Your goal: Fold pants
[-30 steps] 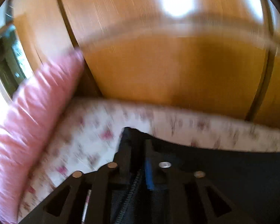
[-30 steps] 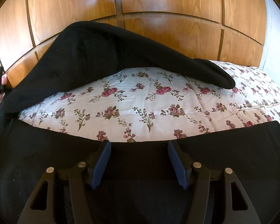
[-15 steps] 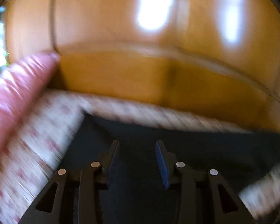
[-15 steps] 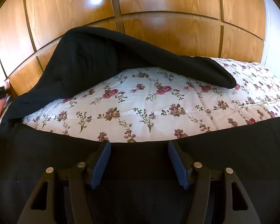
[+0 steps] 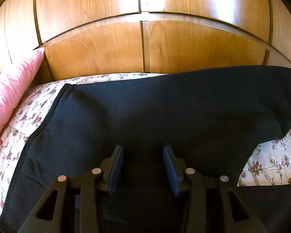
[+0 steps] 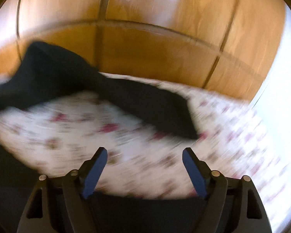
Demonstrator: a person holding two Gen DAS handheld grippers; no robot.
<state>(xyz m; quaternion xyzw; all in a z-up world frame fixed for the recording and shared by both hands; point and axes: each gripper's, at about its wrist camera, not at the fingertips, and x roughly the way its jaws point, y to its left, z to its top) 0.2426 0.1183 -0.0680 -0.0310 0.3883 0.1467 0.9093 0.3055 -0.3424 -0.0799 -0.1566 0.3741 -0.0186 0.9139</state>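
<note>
One pair of black pants (image 5: 164, 116) on the bed, two grippers, and both of mine have let go. My left gripper (image 5: 143, 167) has just been opening: the jaws stand apart with a clear gap, and nothing is pinched, though the dark cloth lies spread right beneath the two blue pads (image 5: 116, 167). From this side the pants cover most of the floral bedspread (image 5: 29, 120), their stitched hem running along towards the left edge of the bed and one leg reaching off to the right. One pink pillow (image 5: 11, 89) leans at the bed's far left corner, against the wooden wardrobe doors (image 5: 106, 46) that run behind the far edge.

Over to my right gripper (image 6: 144, 167): its jaws have just been opening too and now stand spread wide, with only blurred flowered bedspread (image 6: 87, 136) showing between the fingers (this view is smeared, so fine detail is lost). A black band of the pants (image 6: 141, 215) sits under the gripper's base at the near edge, not gripped. Farther off, another stretch of the same garment lies draped in an arc towards the far edge, its end resting on the bedspread.
</note>
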